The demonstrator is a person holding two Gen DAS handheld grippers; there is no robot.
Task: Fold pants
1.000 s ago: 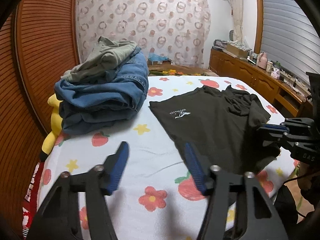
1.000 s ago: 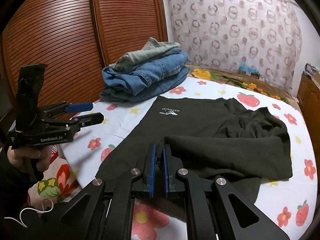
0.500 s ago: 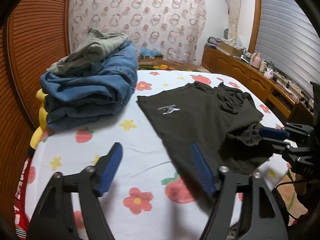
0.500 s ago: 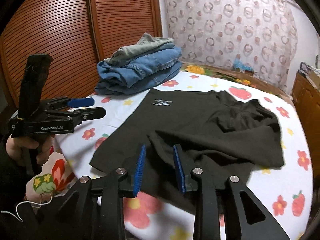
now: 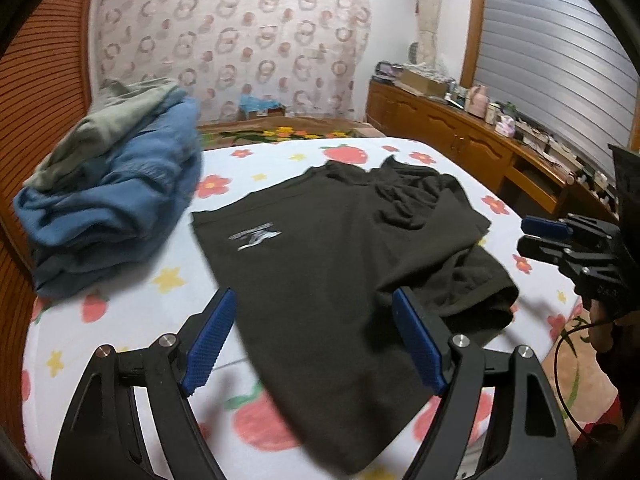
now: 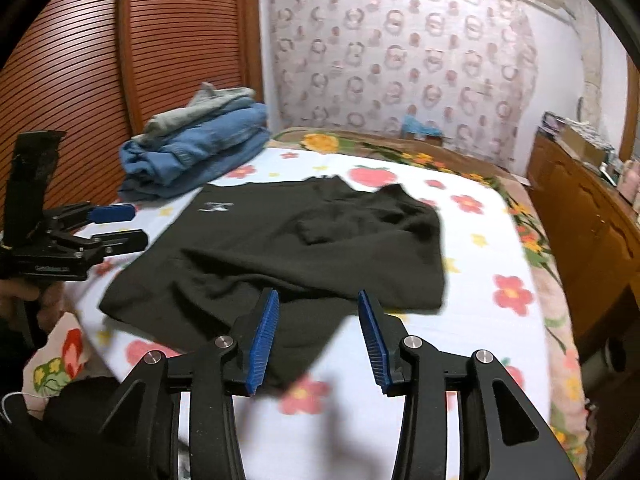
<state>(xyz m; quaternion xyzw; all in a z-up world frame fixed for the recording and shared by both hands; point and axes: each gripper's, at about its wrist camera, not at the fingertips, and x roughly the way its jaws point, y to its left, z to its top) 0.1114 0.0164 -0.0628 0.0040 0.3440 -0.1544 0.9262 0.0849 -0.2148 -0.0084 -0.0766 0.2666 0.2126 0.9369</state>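
Observation:
Black pants (image 5: 340, 256) with a small white logo lie on the flowered bed sheet (image 5: 120, 320), one part folded over on the right. They show in the right wrist view too (image 6: 280, 252). My left gripper (image 5: 316, 340) is open and empty, held above the pants' near edge. My right gripper (image 6: 318, 336) is open and empty, just above the pants' near hem. Each gripper shows in the other's view: the right one (image 5: 548, 236) at the bed's right side, the left one (image 6: 116, 226) at the bed's left side.
A stack of folded jeans and grey trousers (image 5: 116, 188) sits at the bed's far left, also in the right wrist view (image 6: 200, 148). A wooden slatted wardrobe (image 6: 100, 80) stands left. A wooden dresser (image 5: 480, 148) with clutter runs along the right wall.
My right gripper was shut on the pants' edge, then opened and let the fabric drop onto the bed. My left gripper stayed open and moved right, over the pants.

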